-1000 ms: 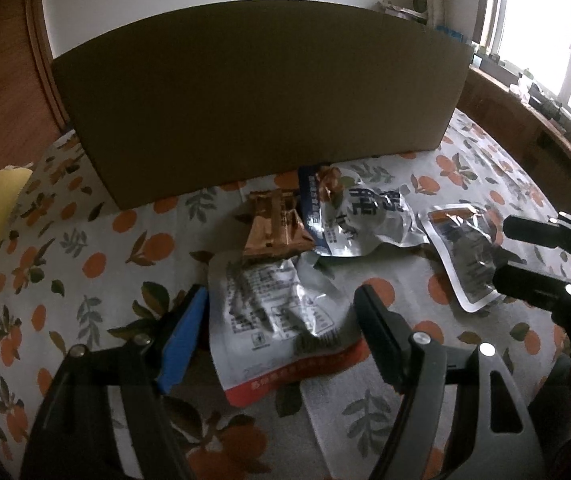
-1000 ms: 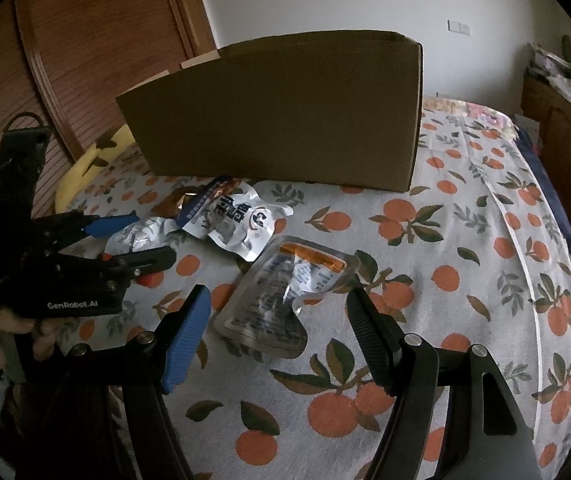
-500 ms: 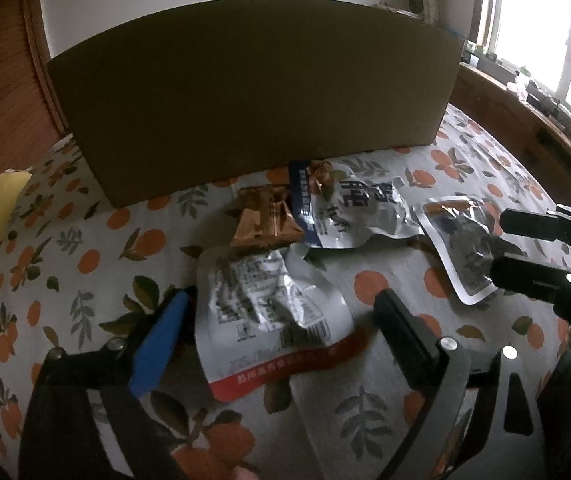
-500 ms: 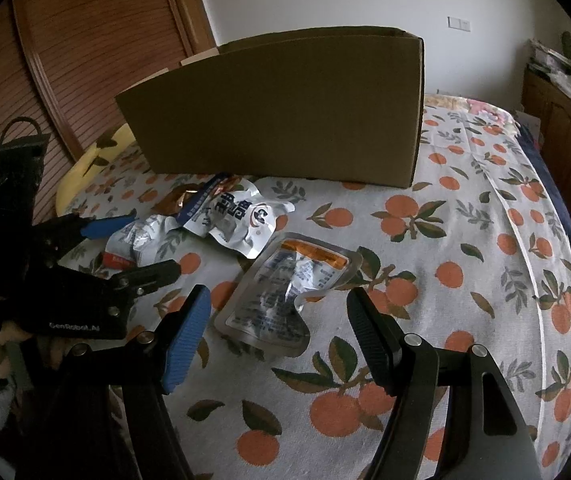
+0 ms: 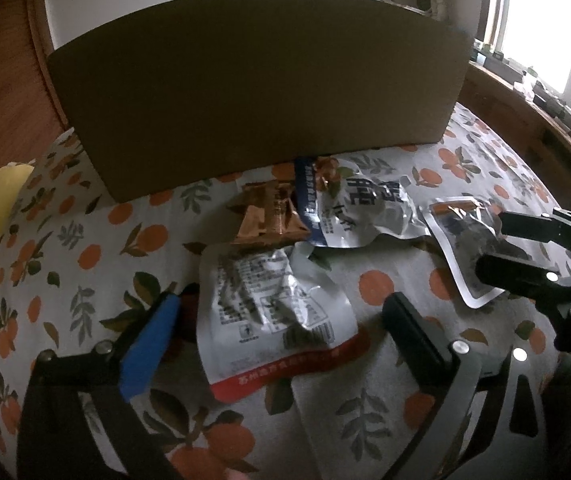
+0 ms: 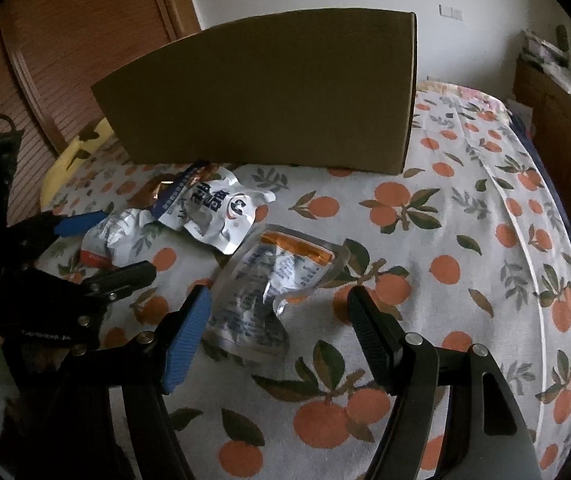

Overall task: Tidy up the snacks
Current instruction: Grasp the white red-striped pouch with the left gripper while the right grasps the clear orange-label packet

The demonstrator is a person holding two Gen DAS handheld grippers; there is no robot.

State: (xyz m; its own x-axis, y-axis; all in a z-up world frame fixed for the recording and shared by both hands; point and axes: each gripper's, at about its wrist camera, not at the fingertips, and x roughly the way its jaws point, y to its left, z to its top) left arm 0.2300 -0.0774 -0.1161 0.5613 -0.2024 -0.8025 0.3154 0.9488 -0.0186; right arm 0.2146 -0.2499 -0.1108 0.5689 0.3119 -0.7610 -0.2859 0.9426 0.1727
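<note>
The left hand-held gripper (image 5: 281, 320) points steeply down at the bed (image 5: 93, 216), its jaws opening wide and released. Between them, touched by neither pad, lies the red-edged silver pouch (image 5: 273, 308). Its long axis runs from the gripper toward the cardboard box (image 5: 253, 92), red bottom seam nearest the gripper and printed back face up. Just beyond its far end, toward the box, sits a small copper-brown packet (image 5: 271, 216), and beside that, touching the foot of the box, a crumpled white-and-blue snack bag (image 5: 349, 208) lying roughly parallel to the box wall.

The right hand-held gripper (image 6: 277, 324) also tilts down with its jaws parted, grasping nothing. A clear pouch with an orange strip (image 6: 273, 284) rests between its fingers, free of both. That pouch's long axis slants from the gripper up toward the box's right corner, orange end farthest from the gripper. All four snacks lie on the orange-patterned sheet in front of the box.
</note>
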